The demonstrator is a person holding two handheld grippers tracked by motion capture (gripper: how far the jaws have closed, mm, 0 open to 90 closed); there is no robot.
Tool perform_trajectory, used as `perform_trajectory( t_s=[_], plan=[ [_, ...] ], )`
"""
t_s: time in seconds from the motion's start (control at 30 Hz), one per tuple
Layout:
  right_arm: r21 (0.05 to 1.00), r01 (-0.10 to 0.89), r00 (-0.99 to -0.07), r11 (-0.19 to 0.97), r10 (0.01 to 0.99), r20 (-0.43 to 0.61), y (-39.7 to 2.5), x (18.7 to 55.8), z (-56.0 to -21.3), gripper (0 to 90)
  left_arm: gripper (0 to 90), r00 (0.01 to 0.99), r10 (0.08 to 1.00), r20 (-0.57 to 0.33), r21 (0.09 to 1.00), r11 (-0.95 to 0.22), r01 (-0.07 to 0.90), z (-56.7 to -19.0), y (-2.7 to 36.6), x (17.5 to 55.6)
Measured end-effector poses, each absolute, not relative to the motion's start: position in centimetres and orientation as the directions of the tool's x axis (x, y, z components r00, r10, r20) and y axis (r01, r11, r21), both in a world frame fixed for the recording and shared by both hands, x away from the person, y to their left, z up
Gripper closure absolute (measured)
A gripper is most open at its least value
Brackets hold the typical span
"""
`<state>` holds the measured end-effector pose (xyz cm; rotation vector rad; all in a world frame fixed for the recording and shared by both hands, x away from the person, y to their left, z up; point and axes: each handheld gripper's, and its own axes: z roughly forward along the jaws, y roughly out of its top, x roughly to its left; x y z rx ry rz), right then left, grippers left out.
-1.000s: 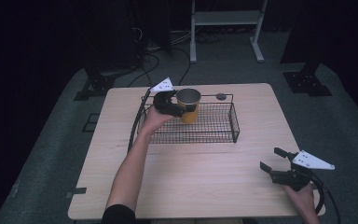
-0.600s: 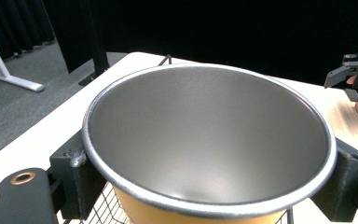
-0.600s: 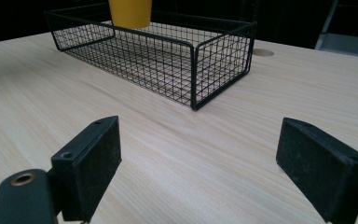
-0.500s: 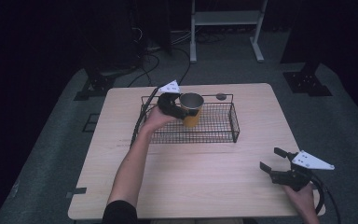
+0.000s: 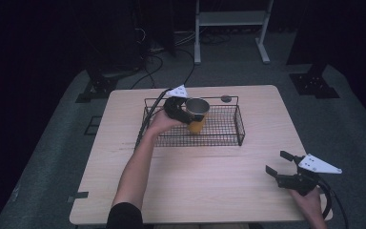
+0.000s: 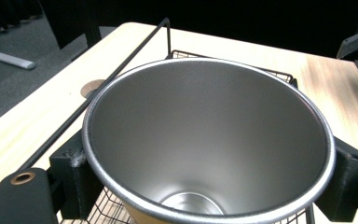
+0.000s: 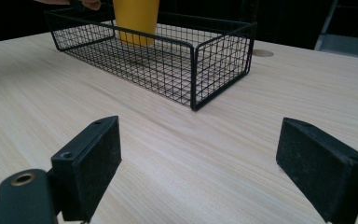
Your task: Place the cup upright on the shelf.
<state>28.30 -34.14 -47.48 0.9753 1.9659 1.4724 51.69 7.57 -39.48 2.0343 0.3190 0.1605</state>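
A yellow cup [image 5: 197, 116] with a steel inside stands upright in the left half of a black wire basket [image 5: 228, 138]. My left gripper [image 5: 187, 114] is shut on the cup just under its rim. The left gripper view looks down into the cup [image 6: 205, 140], with a black jaw on each side of it. My right gripper [image 5: 279, 164] rests low over the table's near right corner, open, nothing between its jaws. From the right gripper view the basket [image 7: 214, 60] lies ahead with the cup [image 7: 135, 21] at its far left.
The light wooden table [image 5: 195, 186] has a round cable hole [image 5: 226, 98] behind the basket. A cable runs from the left gripper along the basket's left side. Dark floor, stand legs and a white frame lie beyond the table.
My left gripper has carried the cup a little to the right and lower into the basket. The right gripper has stayed still.
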Motion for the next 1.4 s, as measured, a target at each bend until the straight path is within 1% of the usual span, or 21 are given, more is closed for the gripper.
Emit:
perform_trajectory(
  t_s=[0.97, 1.4],
  plan=[
    [0.956, 0.248, -0.626, 0.160, 0.779, 0.032, -34.1, 28.3, -47.5, 12.9, 12.6, 0.965, 0.259, -0.043, 0.834, -0.523, 0.178, -41.5, 6.8, 52.1],
    [0.956, 0.247, -0.630, 0.157, 0.776, 0.035, -34.2, 28.3, -47.5, 12.9, 12.4, 0.962, 0.272, -0.023, 0.818, -0.548, 0.175, -41.5, 7.4, 52.2]
  ],
)
